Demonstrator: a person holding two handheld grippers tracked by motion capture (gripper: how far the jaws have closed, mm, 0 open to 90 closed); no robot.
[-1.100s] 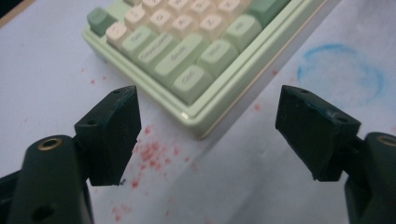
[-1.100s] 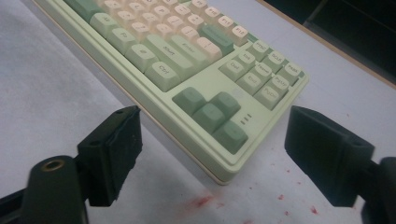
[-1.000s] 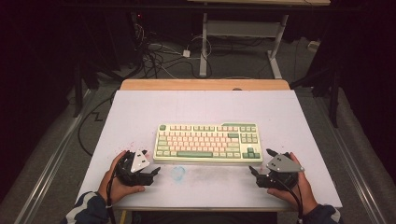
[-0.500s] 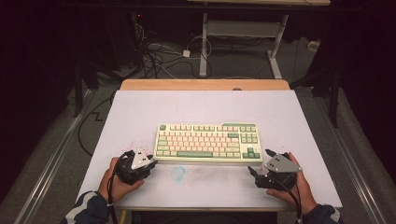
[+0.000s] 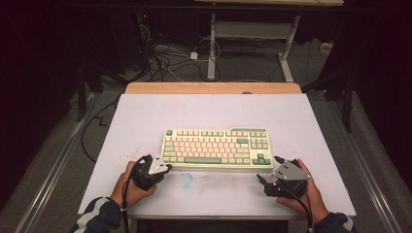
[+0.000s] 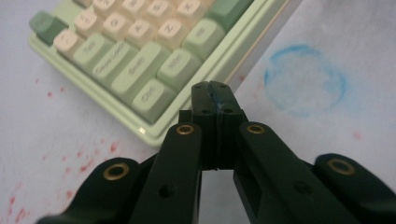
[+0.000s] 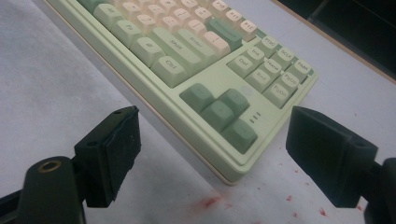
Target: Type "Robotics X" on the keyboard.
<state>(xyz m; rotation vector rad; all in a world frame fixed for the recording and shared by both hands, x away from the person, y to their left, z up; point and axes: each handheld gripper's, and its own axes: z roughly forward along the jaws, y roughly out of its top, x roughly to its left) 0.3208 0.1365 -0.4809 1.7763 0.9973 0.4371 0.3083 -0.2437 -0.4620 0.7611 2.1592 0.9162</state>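
A: Left tongs point(image 6: 215, 95) have just been closing, now pressed together on nothing, at the mechanical keyboard's point(image 5: 216, 148) near-left corner; right tongs point(image 7: 212, 154) gape around its near-right corner.

B: Then keep them together as a poker, and press keys squarely, mid-bench point(image 5: 145, 116).

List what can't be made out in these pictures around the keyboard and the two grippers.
- Keyboard, high view: key legends too small to read.
- Keyboard, left gripper view: most legends blurred, and the frame edge cuts off everything past the near corner.
- Left gripper, left gripper view: the shut jaws hide the table just behind them.
- Right gripper, right gripper view: the frame cuts off the keyboard's far end.
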